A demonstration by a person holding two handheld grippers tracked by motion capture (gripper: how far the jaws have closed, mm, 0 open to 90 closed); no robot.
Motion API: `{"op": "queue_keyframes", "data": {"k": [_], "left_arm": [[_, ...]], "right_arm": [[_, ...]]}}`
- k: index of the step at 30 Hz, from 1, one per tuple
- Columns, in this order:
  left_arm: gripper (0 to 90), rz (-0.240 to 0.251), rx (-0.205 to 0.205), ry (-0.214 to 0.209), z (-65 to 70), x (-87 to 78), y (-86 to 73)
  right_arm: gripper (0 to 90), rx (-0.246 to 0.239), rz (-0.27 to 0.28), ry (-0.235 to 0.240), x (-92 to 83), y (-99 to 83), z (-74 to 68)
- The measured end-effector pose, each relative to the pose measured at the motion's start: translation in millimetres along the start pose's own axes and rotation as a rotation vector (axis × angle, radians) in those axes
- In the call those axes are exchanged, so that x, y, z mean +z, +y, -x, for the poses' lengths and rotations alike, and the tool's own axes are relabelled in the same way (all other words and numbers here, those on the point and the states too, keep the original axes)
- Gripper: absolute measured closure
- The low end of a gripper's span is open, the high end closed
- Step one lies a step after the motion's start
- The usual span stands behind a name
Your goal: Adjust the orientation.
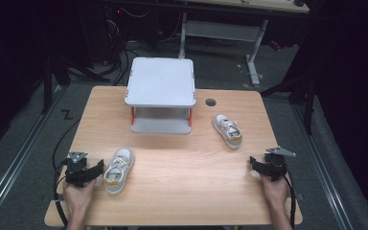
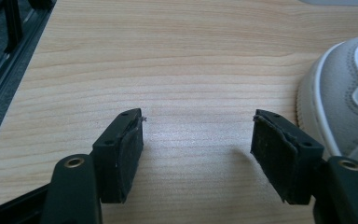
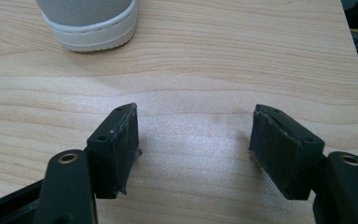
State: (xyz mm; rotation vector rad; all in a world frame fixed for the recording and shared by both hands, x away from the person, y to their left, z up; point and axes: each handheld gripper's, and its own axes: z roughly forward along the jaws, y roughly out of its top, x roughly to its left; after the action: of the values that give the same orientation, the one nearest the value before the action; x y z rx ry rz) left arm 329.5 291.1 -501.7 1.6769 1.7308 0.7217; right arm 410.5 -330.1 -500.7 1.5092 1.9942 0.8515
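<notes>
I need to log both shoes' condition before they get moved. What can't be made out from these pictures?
- Left shoe: left gripper view's right edge cuts it off.
- Right shoe: right gripper view's top edge leaves just one end.
- Both shoes' soles: hidden against the table.
- Rack's lower shelf: mostly covered by its top in the high view.

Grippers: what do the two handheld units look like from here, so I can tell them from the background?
Both the left gripper and the right gripper are black, each topped by a grey three-cornered plate and trailing a black cable. Up close, each has two blocky black jaws faced with worn dark pads, frayed at the edges, and a brass-coloured eyelet at each jaw base. The forearms are bare; no sleeves show.
</notes>
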Motion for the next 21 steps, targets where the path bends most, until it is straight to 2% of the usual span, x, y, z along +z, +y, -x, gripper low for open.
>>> {"op": "queue_keyframes", "data": {"k": [7, 9, 12, 13, 14, 15, 17, 18, 19, 21], "left_arm": [[36.2, 0.017, -0.005, -0.027, 0.8, -14.0, 1.7], [37.9, 0.019, -0.038, -0.065, -1.2, -24.0, 3.7], [39.6, 0.011, -0.035, -0.078, -2.3, -31.0, 5.6], [40.0, 0.016, -0.035, -0.09, -2.3, -39.6, 6.9], [40.1, 0.016, -0.035, -0.09, -2.3, -39.6, 6.9], [40.3, 0.027, -0.036, -0.105, -1.5, -50.0, 8.1], [40.8, 0.034, -0.033, -0.114, -0.7, -55.2, 8.8], [41.1, 0.04, -0.021, -0.137, 1.6, -63.9, 10.3], [41.4, 0.04, -0.021, -0.137, 1.6, -63.9, 10.3], [41.7, 0.037, 0.026, -0.171, 9.8, -76.4, 12.4]], "right_arm": [[32.5, -0.001, 0.0, 0.001, 0.0, 0.0, 0.0], [32.4, -0.001, 0.0, 0.001, 0.0, 0.0, 0.0], [32.3, -0.001, 0.0, 0.001, 0.0, 0.0, 0.0], [32.1, -0.001, 0.0, 0.002, 0.0, 0.0, 0.1], [32.1, -0.001, 0.0, 0.002, 0.0, 0.0, 0.1], [32.1, -0.001, 0.0, 0.002, 0.0, 0.0, 0.0], [32.1, -0.001, 0.0, 0.002, 0.0, 0.0, 0.0], [32.0, -0.002, -0.001, 0.002, 0.1, 0.0, 0.0], [32.0, -0.002, -0.001, 0.002, 0.1, 0.0, 0.0], [32.0, -0.002, -0.001, 0.002, 0.1, 0.0, -0.1]]}}
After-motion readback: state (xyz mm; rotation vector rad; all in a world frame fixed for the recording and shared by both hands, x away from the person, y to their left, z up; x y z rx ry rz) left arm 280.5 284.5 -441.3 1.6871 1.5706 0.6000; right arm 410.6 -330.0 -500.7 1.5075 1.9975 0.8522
